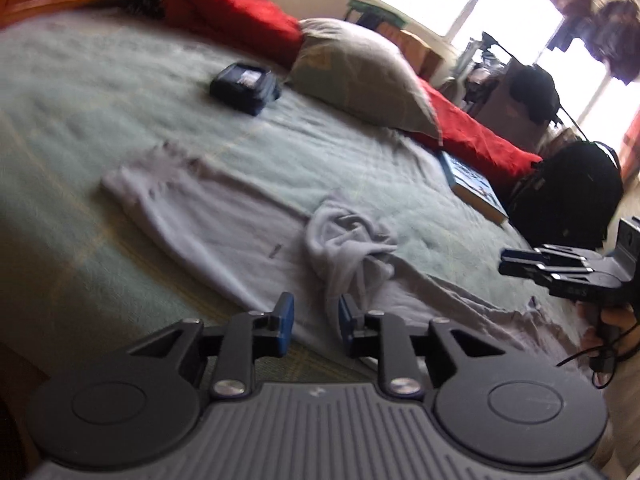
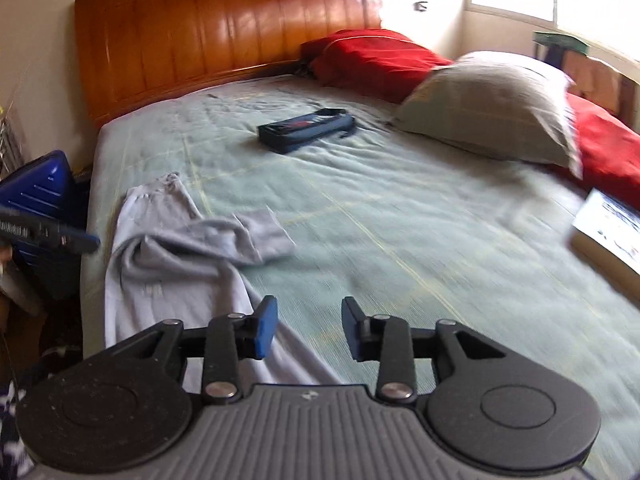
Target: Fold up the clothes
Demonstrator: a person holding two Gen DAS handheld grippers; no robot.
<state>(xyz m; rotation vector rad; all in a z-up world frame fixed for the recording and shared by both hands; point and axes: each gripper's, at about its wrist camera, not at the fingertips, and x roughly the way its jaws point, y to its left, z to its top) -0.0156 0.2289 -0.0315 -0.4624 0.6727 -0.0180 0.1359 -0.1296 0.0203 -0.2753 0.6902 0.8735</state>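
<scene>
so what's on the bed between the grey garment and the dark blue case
Nothing: only bare green bedspread separates the grey garment from the dark blue case, clearest in the right wrist view.

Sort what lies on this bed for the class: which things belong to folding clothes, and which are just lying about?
Job:
grey garment
left gripper
right gripper

Lying about:
dark blue case
grey pillow
red bedding
book

Honestly can't read a single word anywhere, it's all too blurry. The book [image 1: 476, 188] at the bed's [image 1: 120, 80] edge has a printed cover, and the dark blue case [image 2: 306, 128] near the headboard end has a label, both just smudges.
</scene>
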